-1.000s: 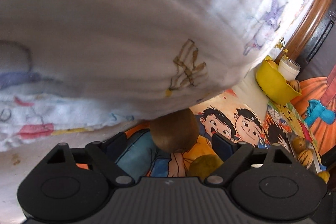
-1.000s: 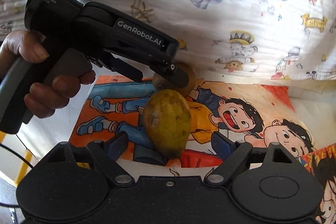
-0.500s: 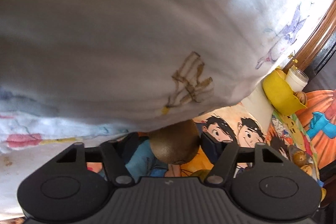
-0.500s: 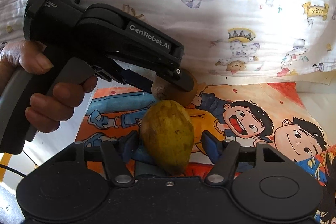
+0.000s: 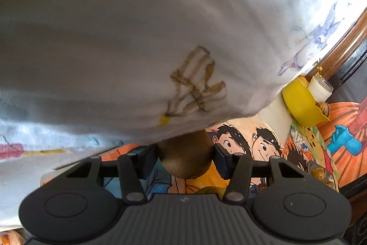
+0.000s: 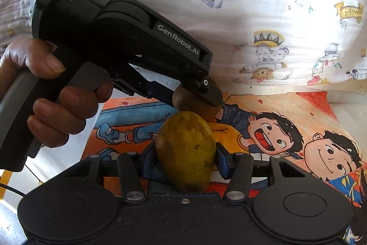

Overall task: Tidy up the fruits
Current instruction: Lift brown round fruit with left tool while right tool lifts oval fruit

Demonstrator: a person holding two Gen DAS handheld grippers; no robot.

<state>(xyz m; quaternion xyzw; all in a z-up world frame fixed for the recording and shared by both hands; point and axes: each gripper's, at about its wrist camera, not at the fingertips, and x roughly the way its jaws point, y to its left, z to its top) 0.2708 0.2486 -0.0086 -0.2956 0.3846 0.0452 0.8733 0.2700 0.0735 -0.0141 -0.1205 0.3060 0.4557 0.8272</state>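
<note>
We see both wrist views looking close along their fingers, low over the cartoon mat (image 6: 286, 130), sharing the brown fruit (image 5: 185, 157).

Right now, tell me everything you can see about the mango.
The mango is oval, with dull yellow-green skin mottled by brown specks. It sits lengthwise between the blue fingers of the right tool, which press both its sides. It is over the cartoon-printed mat, just in front of the kiwi held by the left tool.
</note>
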